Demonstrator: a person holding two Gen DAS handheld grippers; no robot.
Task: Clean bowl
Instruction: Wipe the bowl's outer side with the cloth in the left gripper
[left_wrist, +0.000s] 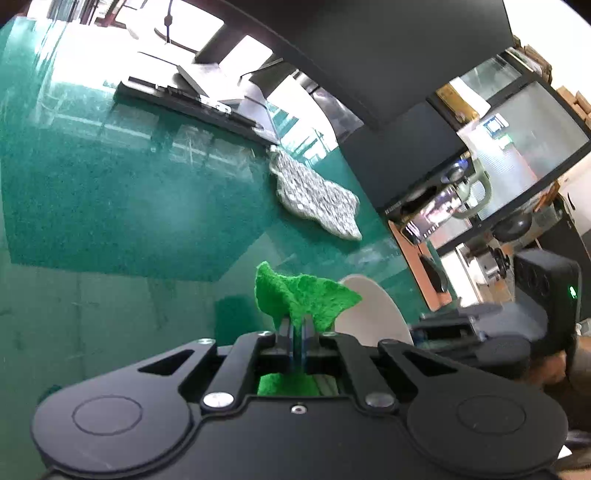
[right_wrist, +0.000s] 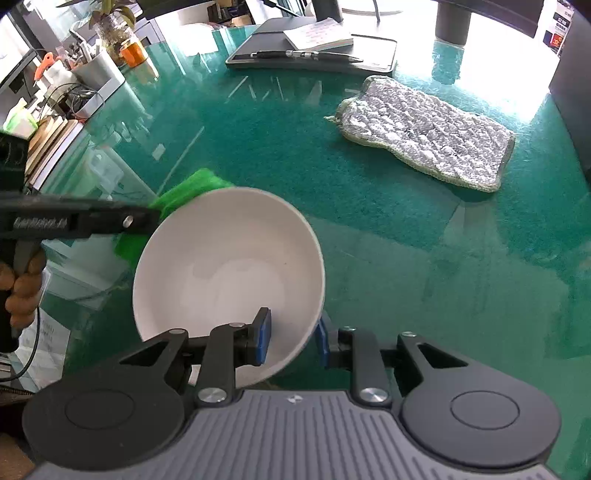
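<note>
Right wrist view: your right hand-held gripper (right_wrist: 290, 339) pinches the white bowl (right_wrist: 229, 273) by its near rim, one pad inside, one outside, bowl tilted above the green worktop (right_wrist: 406, 240). Your left hand-held gripper (left_wrist: 298, 326), pads pressed together, clamps the green cloth (left_wrist: 303, 295) just beside the bowl's far rim. A grey quilted mitt (right_wrist: 424, 133) lies well apart.

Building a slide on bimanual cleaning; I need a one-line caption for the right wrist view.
Right gripper clamps the white bowl by its rim while the left gripper's green cloth waits behind it.
</note>
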